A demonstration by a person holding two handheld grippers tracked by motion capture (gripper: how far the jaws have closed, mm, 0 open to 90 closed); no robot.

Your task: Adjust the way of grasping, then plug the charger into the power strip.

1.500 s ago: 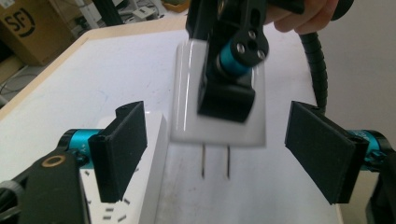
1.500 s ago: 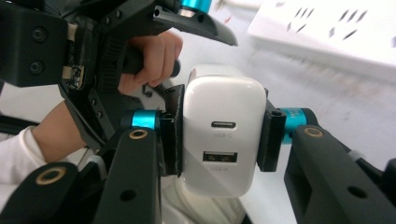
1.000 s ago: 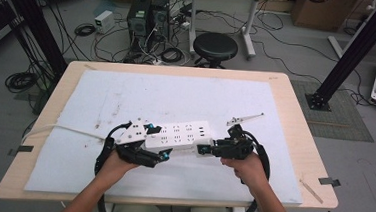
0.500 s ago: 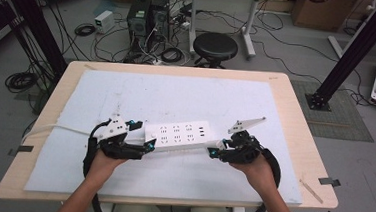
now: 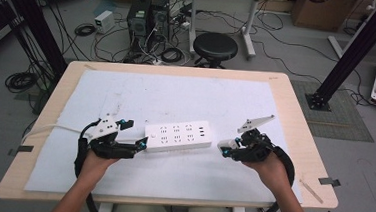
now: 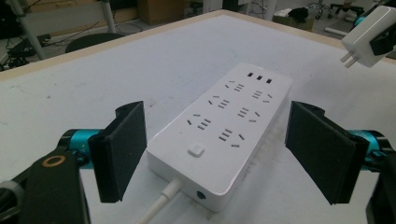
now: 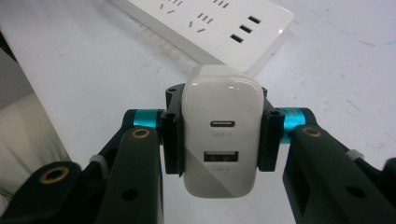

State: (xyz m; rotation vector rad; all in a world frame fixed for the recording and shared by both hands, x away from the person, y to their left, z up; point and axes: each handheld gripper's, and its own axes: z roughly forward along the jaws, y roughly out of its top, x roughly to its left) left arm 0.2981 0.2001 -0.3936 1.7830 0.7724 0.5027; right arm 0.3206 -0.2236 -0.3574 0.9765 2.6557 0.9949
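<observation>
The white charger [image 7: 222,135] sat pinched between the fingers [image 7: 170,135] of the right gripper [image 5: 229,148], its USB ports facing the gripper's own camera and its two prongs pointing toward the power strip [image 5: 178,136]. A second earlier that gripper had been right at the strip's right end; now it stood clear of it, drawn off to the right, with bare mat between the charger and the strip. In the left gripper view the charger [image 6: 369,35] hung in the air above and beyond the far end of the strip [image 6: 224,135], plugged into nothing.

The strip itself lay flat on the white mat [image 5: 176,100] of the tabletop [image 5: 296,108], sockets up, its cord leaving from the left end. The left gripper [image 5: 133,134] had also slid back to the left; its fingers [image 6: 119,156] were spread to either side of the strip's switch end and touched nothing.

Judged from this, both hands had backed away rather than closed in. The charger was held firmly enough to be plugged in, but it would first need to be brought back over a socket, and the left gripper would likely have to steady the strip.
</observation>
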